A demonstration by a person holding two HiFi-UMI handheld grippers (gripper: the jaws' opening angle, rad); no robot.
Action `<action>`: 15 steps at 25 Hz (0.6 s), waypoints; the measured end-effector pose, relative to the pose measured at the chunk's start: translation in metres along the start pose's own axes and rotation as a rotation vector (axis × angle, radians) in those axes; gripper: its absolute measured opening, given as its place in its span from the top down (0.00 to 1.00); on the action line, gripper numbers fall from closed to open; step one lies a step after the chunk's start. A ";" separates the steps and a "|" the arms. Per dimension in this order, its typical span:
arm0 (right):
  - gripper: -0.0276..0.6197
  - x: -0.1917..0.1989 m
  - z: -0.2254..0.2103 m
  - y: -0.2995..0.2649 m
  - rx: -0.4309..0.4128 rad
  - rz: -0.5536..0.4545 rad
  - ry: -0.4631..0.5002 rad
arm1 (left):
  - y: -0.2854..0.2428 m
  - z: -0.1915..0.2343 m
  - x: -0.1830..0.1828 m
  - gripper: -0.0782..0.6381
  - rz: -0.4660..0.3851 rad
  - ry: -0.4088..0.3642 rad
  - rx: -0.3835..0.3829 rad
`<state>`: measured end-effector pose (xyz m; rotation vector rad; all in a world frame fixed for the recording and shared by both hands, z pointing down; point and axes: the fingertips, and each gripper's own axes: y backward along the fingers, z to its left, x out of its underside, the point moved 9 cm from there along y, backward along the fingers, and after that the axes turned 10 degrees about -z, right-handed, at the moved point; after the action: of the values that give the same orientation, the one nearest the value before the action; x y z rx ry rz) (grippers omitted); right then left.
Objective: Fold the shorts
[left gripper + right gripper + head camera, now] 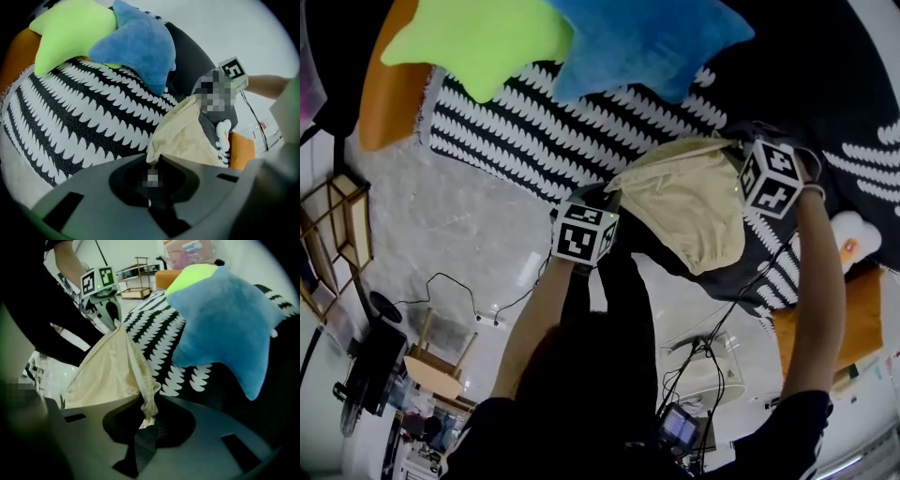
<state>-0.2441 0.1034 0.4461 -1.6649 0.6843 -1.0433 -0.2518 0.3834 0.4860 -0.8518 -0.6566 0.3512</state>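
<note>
Shorts (694, 211) held up by both tools over the black-and-white blanket (516, 131).
I have the left tool (151, 173) clamped on one top corner and the right tool (147, 420) clamped on the other. The cream cloth sags between them, near the blue cushion (647, 42) and the green cushion (478, 37).

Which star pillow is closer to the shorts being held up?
The blue star pillow, just beyond the cream shorts; the lime green star pillow lies farther off, past it.

text: none legible | signs: square codes on marker cubes (586, 234) (patterns only)
</note>
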 end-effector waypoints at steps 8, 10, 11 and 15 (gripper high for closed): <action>0.87 -0.008 -0.017 0.038 0.201 -0.102 -0.062 | 0.013 0.020 -0.053 0.84 -0.164 -0.043 -0.031; 0.87 -0.007 -0.017 0.054 0.248 -0.128 -0.067 | 0.021 0.018 -0.071 0.84 -0.199 -0.126 0.005; 0.87 -0.006 -0.013 0.063 0.269 -0.138 -0.067 | 0.027 0.015 -0.080 0.84 -0.218 -0.174 0.028; 0.87 0.006 0.017 0.096 0.325 -0.179 -0.089 | 0.053 -0.009 -0.096 0.84 -0.248 -0.351 0.141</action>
<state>-0.2218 0.0745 0.3559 -1.4954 0.2915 -1.1321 -0.3192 0.3598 0.4023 -0.5692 -1.0404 0.3202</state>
